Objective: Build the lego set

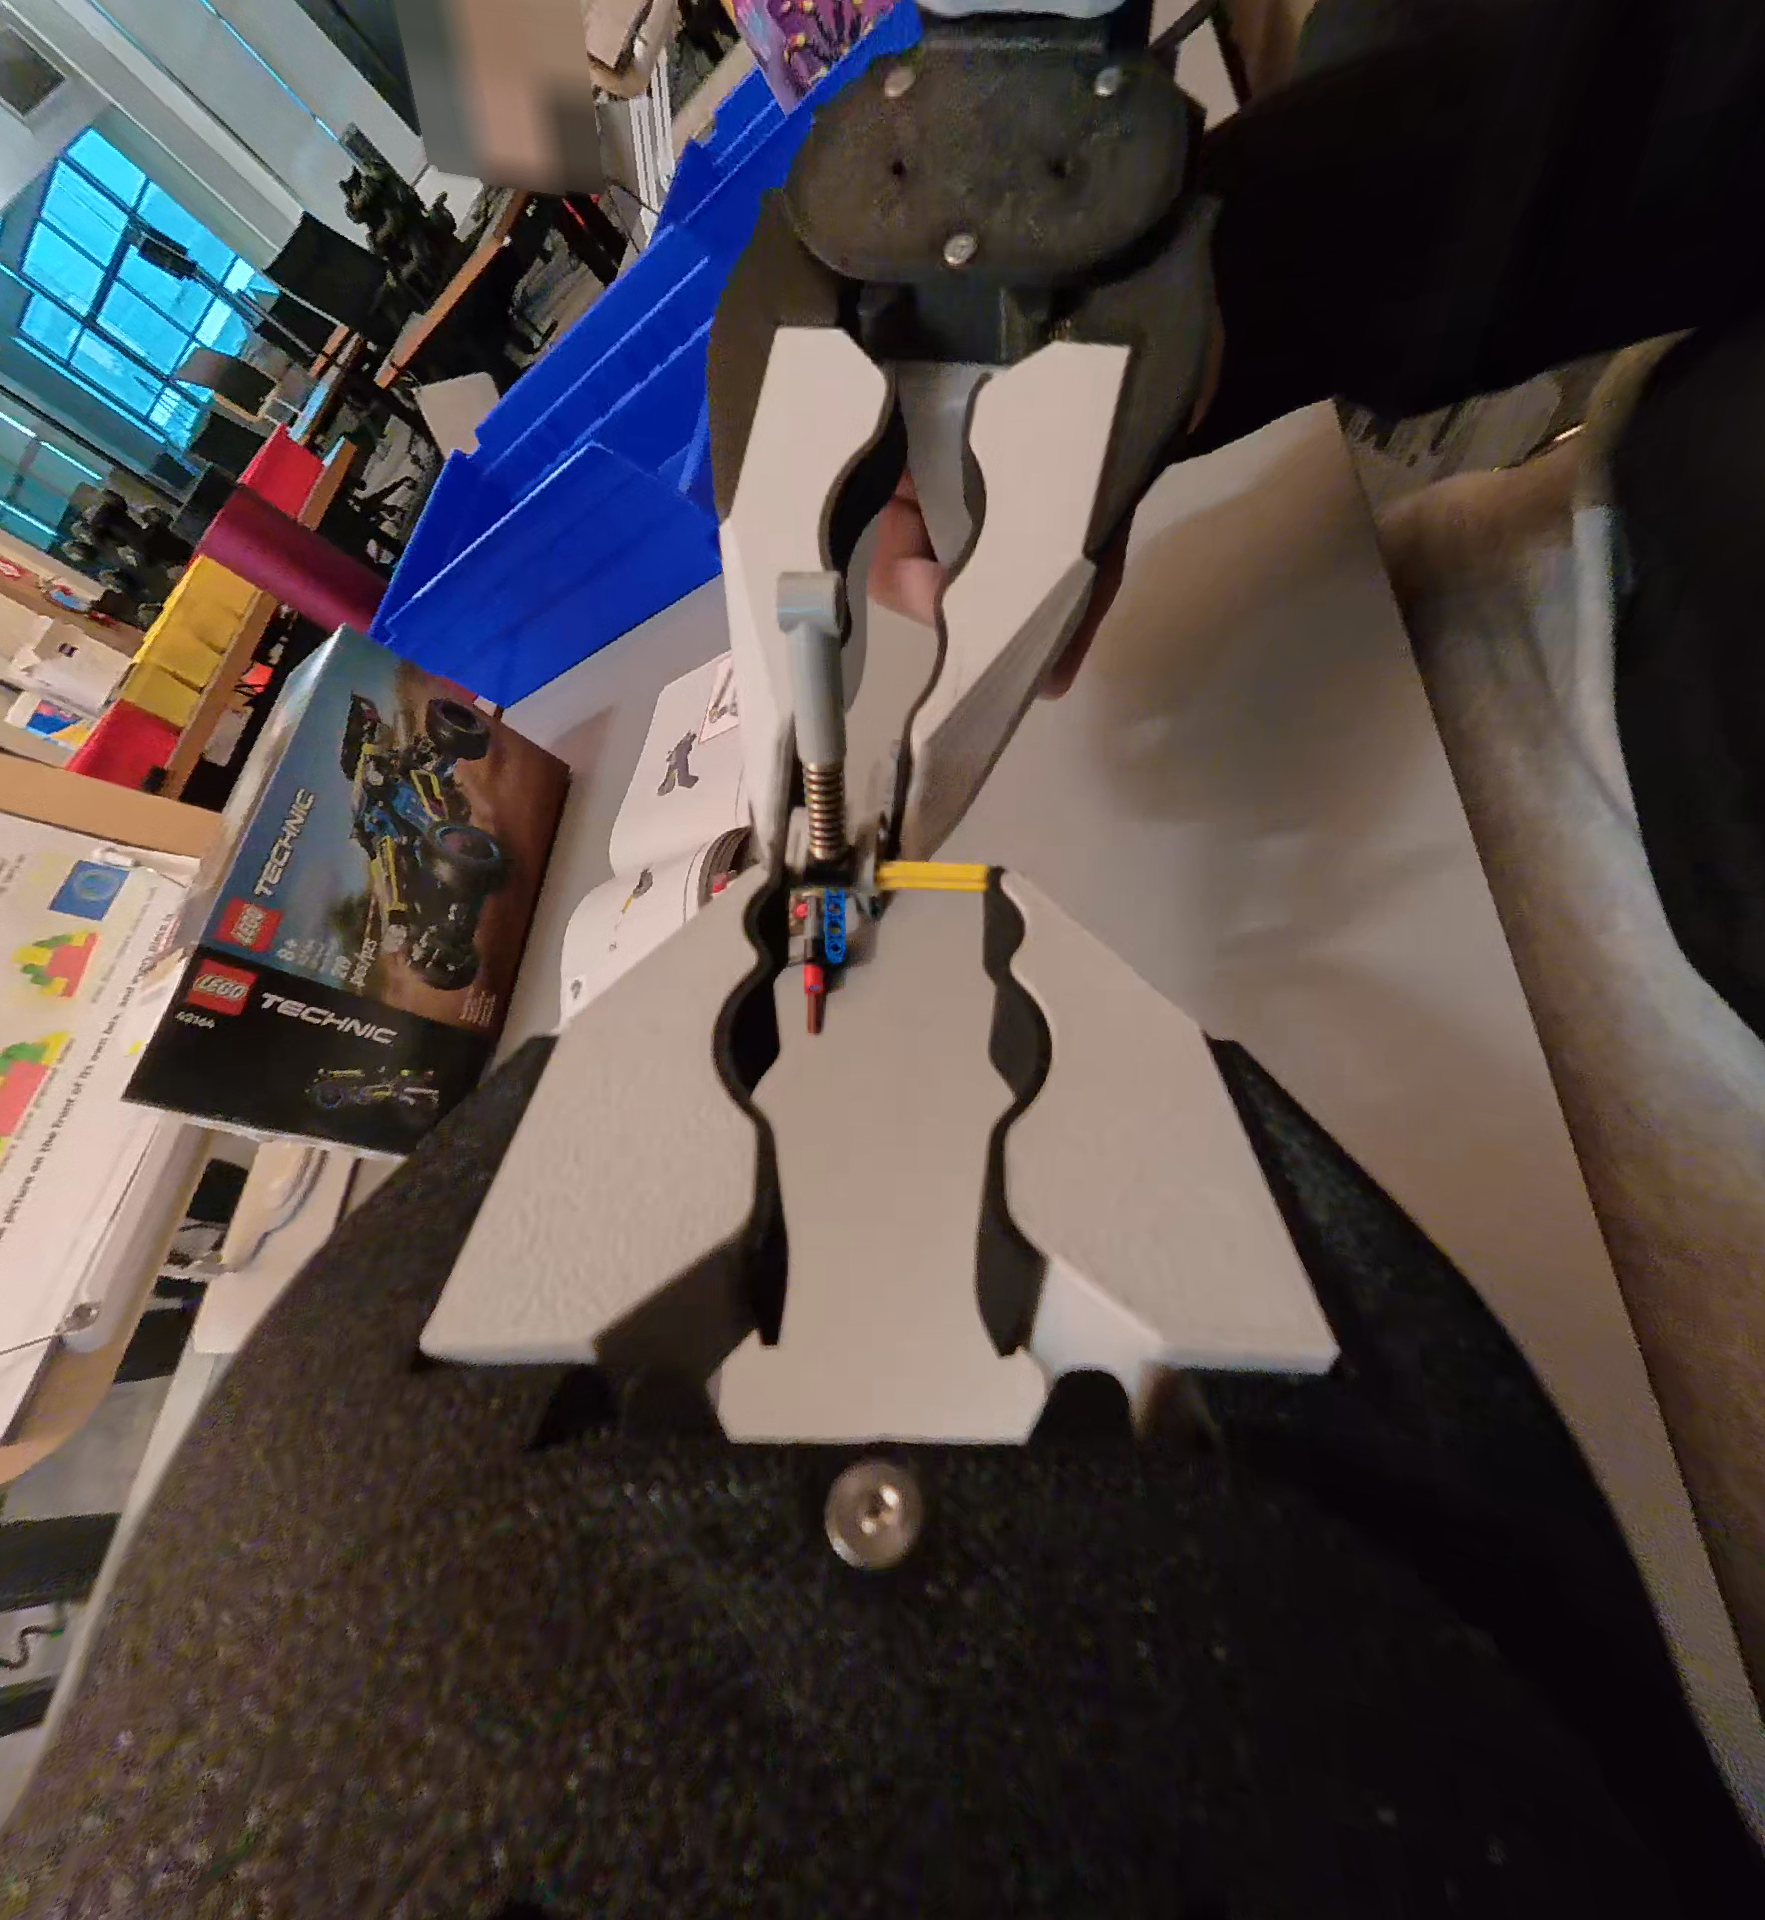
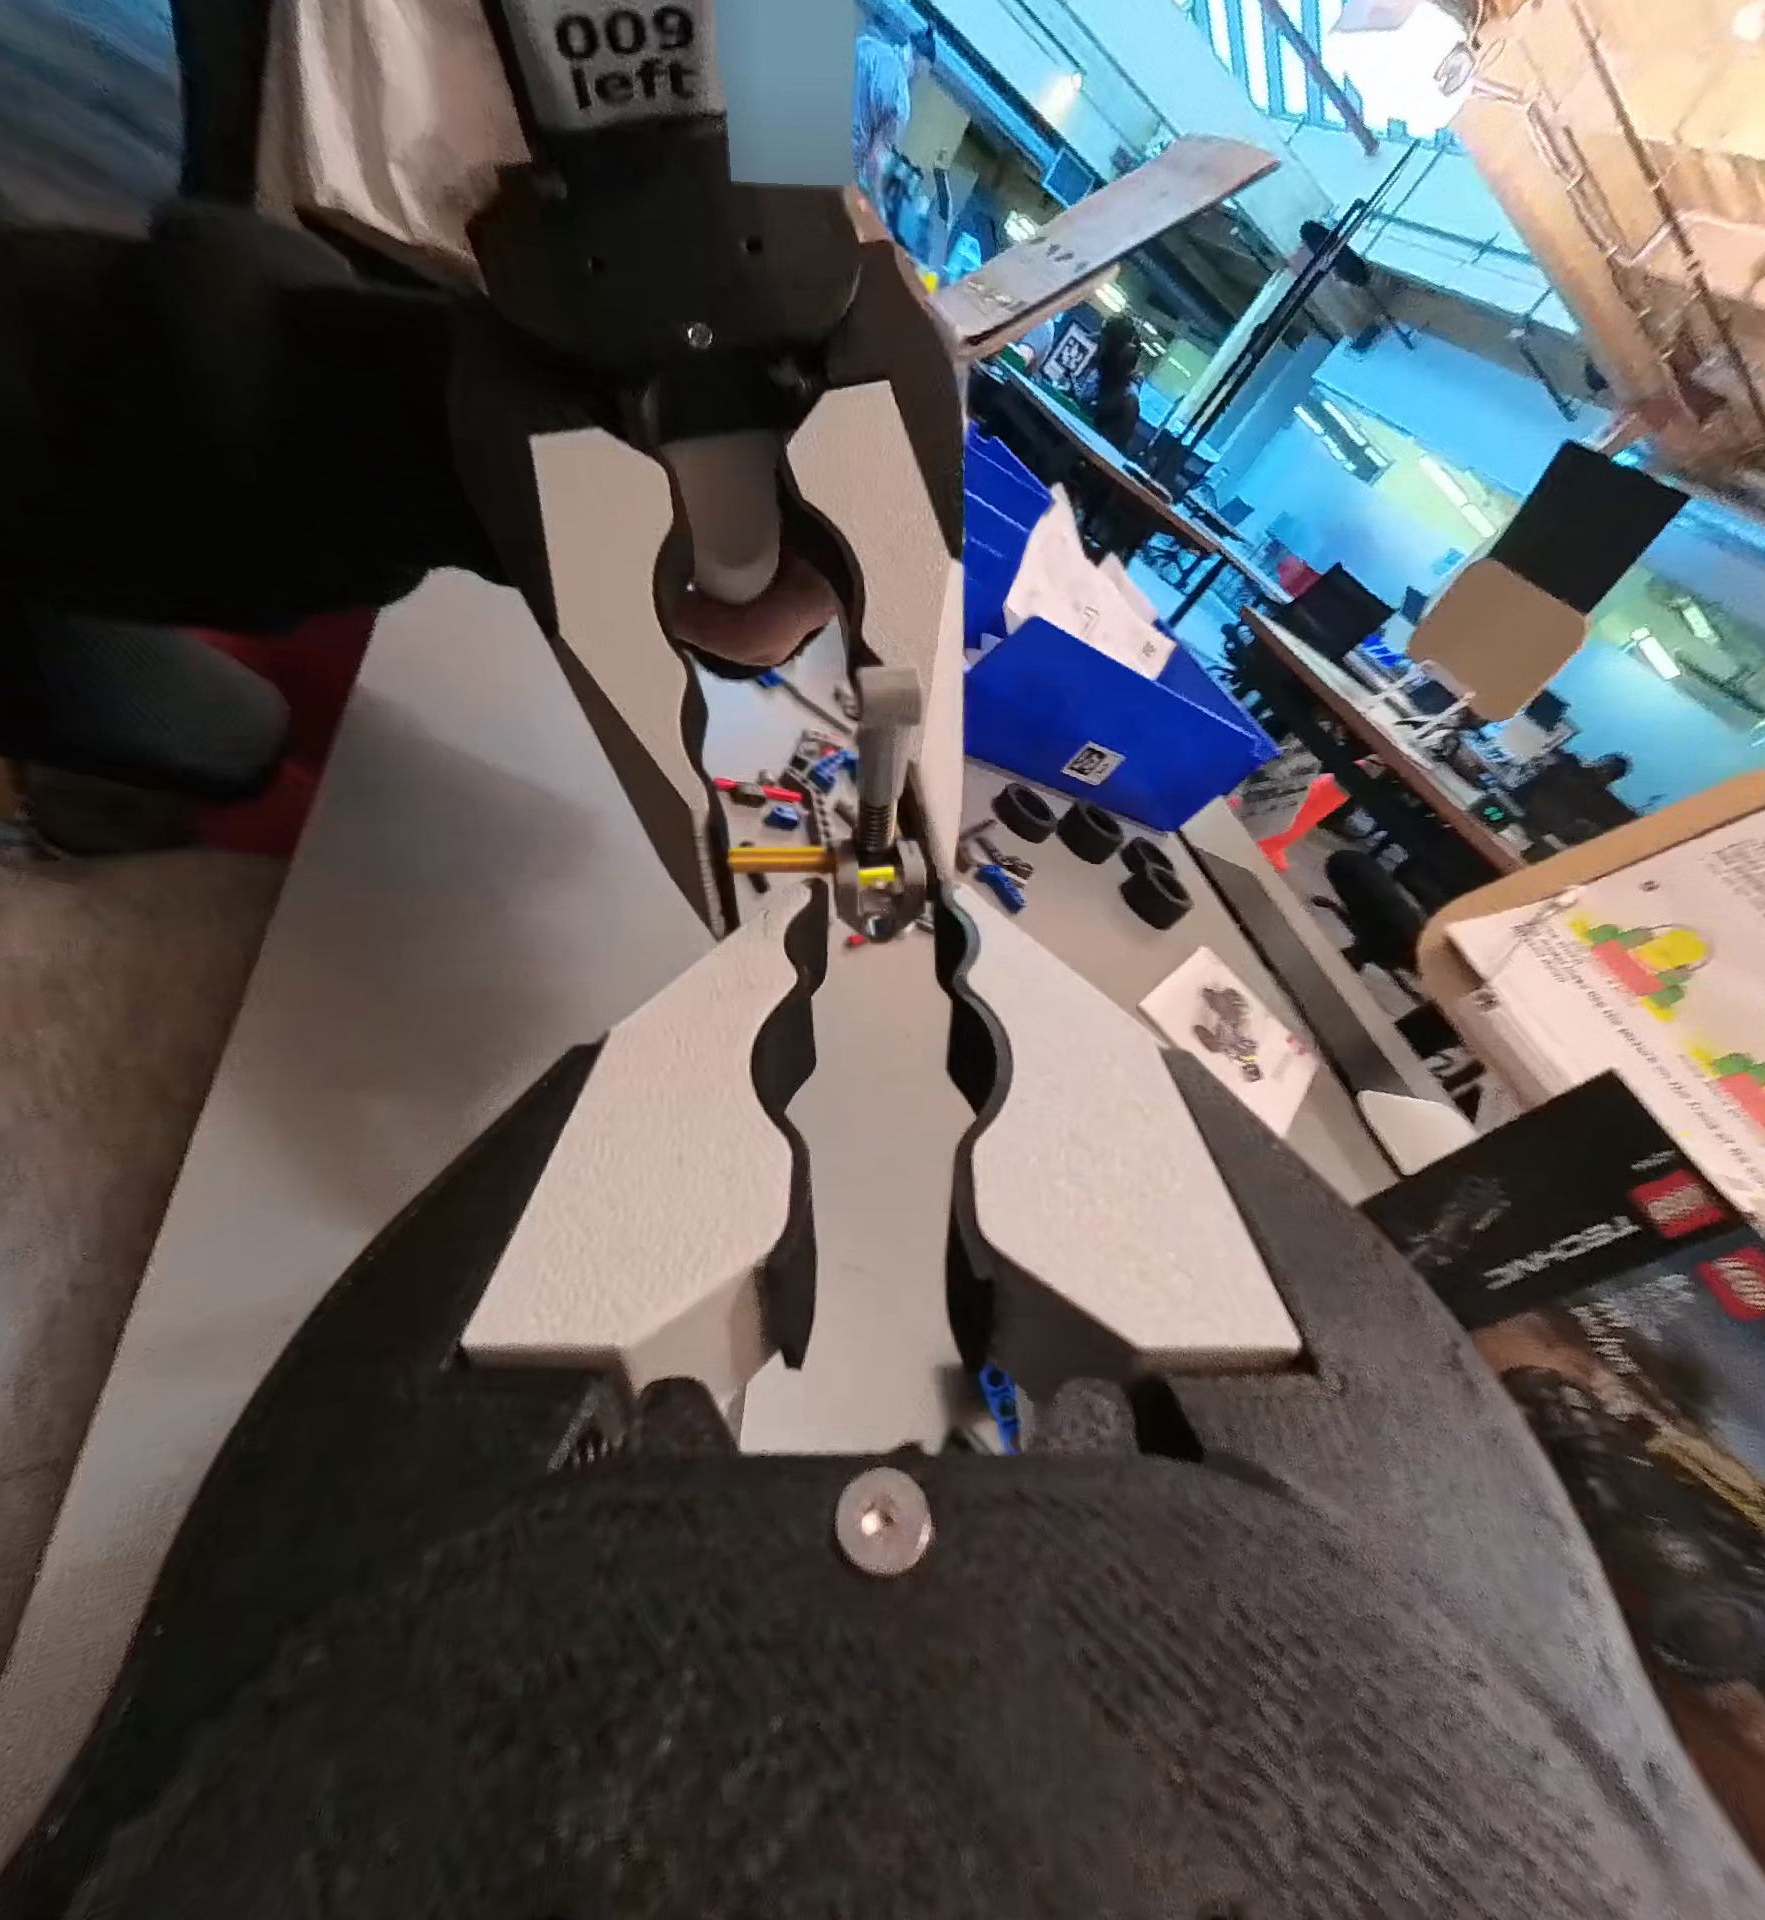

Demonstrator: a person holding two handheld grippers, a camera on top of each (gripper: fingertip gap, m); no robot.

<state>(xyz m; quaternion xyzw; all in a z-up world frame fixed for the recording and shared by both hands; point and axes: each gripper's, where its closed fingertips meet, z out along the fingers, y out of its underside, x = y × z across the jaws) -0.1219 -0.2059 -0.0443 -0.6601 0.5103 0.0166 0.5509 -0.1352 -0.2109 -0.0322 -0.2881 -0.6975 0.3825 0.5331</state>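
Nearby, blue bin (image 2: pixel 1096 717) holds papers (white); both tools clamp the lego assembly (image 1: pixel 828 914).

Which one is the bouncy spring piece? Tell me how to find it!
Look at the white table, then up to where the two grippers meet tip to tip above it. The spring piece stands up from the little assembly held between them. Unlike the yellow bar beside it, it is a grey rod with a metal coil.

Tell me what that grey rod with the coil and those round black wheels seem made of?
The grey rod with a coil: matte moulded plastic, apparently; its spring glints like metal. The round black tyres: dull, probably rubber, though their surface is too small to confirm.
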